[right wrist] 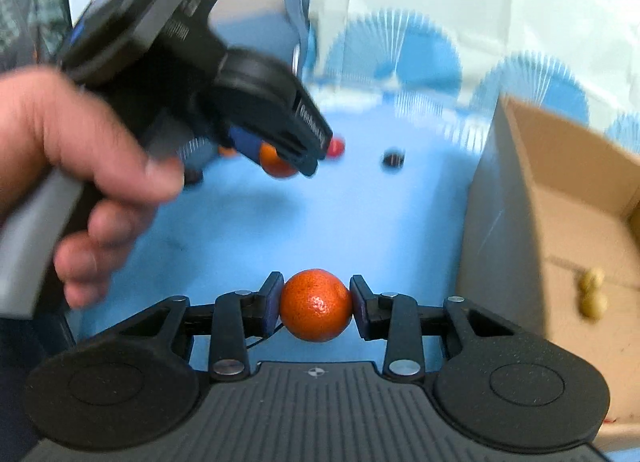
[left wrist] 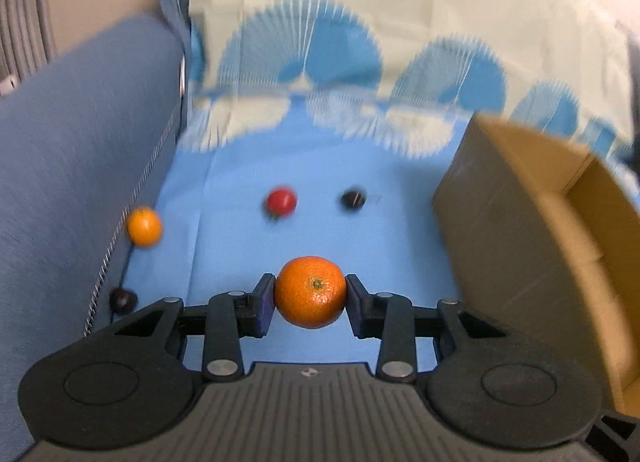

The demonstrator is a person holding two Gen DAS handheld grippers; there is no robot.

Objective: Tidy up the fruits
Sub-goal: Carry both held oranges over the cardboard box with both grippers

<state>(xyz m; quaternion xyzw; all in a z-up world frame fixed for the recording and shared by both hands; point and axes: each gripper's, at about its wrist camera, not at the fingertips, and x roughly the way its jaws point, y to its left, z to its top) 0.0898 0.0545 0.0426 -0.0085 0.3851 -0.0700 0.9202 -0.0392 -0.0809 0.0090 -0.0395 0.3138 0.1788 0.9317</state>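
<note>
Gripping a mandarin [left wrist: 310, 297] in our left gripper [left wrist: 310, 298], we have its blue pads pressed against both sides of the fruit, stem end facing the camera, above the light blue cloth [left wrist: 240, 190]. Our right gripper [right wrist: 315, 312] is likewise clamped on a second mandarin [right wrist: 315, 311], darker orange, held between its pads over the same cloth. From the right wrist view we see our left hand [right wrist: 76, 166] wrapped around the handle of the left tool, which points down and away with its fruit just visible at the tip. Further out on the cloth, in the left wrist view, a dark plum [left wrist: 123, 301] lies near the edge of a blue-grey cushion [left wrist: 80, 142], and a small orange [left wrist: 144, 226] sits just beside that cushion further back. Beyond these, a red tomato [left wrist: 281, 202] and another dark fruit [left wrist: 353, 198] rest apart from each other in the middle of the cloth. To the right stands an open cardboard box [right wrist: 560, 190], with two small yellowish fruits [right wrist: 592, 294] inside, too blurred to name. Behind everything hangs a pale fabric with blue fan shapes [left wrist: 340, 54].
</note>
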